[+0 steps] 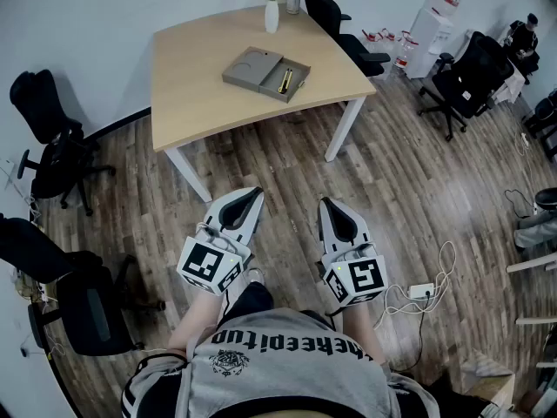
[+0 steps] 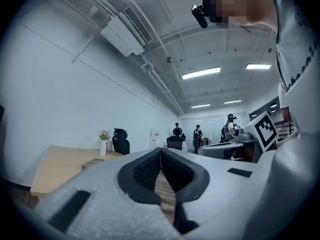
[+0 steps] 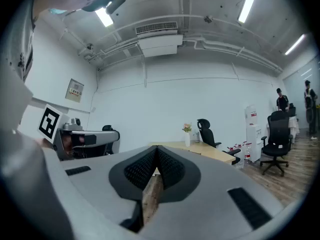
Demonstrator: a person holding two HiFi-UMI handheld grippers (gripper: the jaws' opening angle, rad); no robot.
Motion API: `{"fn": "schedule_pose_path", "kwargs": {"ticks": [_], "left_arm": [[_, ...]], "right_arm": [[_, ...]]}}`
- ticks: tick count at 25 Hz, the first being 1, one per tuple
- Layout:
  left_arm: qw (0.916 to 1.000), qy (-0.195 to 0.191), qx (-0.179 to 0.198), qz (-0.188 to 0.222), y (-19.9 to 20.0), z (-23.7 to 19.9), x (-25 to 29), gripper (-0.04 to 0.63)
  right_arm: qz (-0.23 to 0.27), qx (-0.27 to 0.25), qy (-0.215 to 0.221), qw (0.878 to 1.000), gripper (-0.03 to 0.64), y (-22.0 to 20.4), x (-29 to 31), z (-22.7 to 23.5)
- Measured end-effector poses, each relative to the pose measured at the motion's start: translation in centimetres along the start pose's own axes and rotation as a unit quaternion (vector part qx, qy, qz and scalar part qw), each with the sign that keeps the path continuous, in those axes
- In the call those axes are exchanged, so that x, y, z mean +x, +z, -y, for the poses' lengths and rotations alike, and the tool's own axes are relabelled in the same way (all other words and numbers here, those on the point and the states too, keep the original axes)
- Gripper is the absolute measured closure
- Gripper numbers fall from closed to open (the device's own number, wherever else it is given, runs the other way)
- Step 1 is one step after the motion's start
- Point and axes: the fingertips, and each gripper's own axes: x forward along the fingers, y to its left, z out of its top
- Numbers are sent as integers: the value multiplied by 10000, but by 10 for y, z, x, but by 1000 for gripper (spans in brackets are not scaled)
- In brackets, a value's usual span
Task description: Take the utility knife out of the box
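Observation:
An open grey box [image 1: 265,72] lies on the wooden table [image 1: 200,94] far ahead. In its right half lies the yellow utility knife [image 1: 285,80]. Both grippers are held low over the wood floor, well short of the table. My left gripper [image 1: 253,193] is shut with nothing between its jaws, and its tips meet in the left gripper view [image 2: 161,151]. My right gripper [image 1: 325,204] is also shut and empty, pads together [image 3: 156,150]. The box [image 2: 92,162] shows faintly on the table [image 2: 55,166] in the left gripper view. The knife is not visible from either gripper view.
A white vase with flowers [image 1: 271,11] and a glass stand at the table's far edge. Black office chairs stand at the left [image 1: 52,159], behind the table [image 1: 335,16] and at the right [image 1: 466,77]. A cable and power strip [image 1: 422,290] lie on the floor. People [image 2: 230,129] stand far off.

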Motion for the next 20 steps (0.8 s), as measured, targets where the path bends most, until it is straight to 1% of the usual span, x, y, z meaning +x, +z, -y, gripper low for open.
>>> {"fn": "schedule_pose_path", "kwargs": {"ticks": [15,20], "left_arm": [[9995,-294,-15,106,-3,-50,16,577],[9992,-373,-37,127,-5,-73,16,577]], "right_arm": [[112,21,-257,9996,611,-5,53,-9],[135,32,-297,9995,611,-9,74,-21]]}}
